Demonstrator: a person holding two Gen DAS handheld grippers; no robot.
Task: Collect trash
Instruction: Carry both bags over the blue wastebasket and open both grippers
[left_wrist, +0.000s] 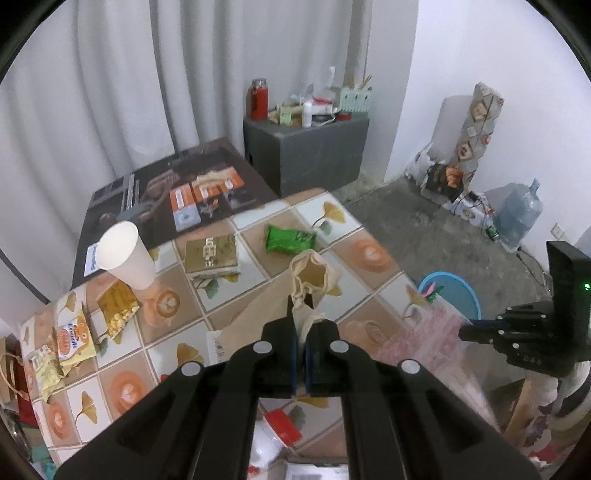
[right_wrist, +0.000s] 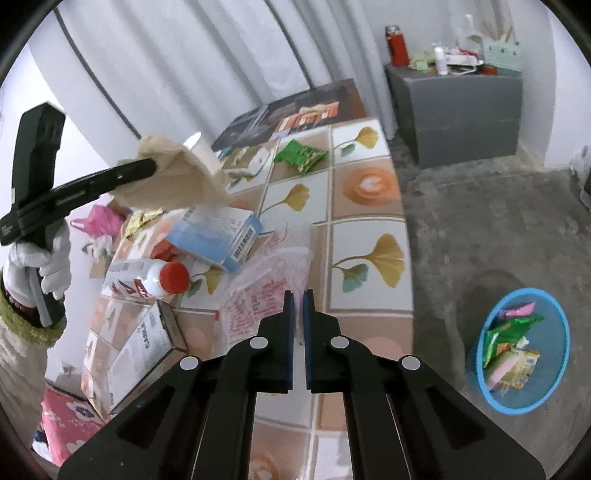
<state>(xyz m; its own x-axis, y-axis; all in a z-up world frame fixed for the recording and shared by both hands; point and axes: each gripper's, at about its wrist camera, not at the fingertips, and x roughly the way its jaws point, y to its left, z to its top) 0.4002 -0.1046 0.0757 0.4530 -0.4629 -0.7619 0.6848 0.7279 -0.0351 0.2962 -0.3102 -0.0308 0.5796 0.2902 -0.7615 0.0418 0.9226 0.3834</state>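
Note:
My left gripper (left_wrist: 300, 306) is shut on a beige cloth bag (left_wrist: 314, 275) and holds it lifted above the tiled table (left_wrist: 369, 254); the bag also shows in the right wrist view (right_wrist: 177, 177). My right gripper (right_wrist: 298, 295) is shut on a thin clear plastic bag with red print (right_wrist: 266, 288) at the table's near edge. A green snack wrapper (left_wrist: 290, 240), a gold packet (left_wrist: 210, 254), a white paper cup (left_wrist: 125, 254) and yellow snack packets (left_wrist: 74, 339) lie on the table. A blue bin (right_wrist: 521, 350) holding wrappers stands on the floor to the right.
A blue-white box (right_wrist: 218, 236), a red-capped bottle (right_wrist: 147, 280) and a white carton (right_wrist: 147, 343) crowd the table's left side. A grey cabinet (left_wrist: 306, 151) with clutter stands behind. A water jug (left_wrist: 517, 218) sits by the wall.

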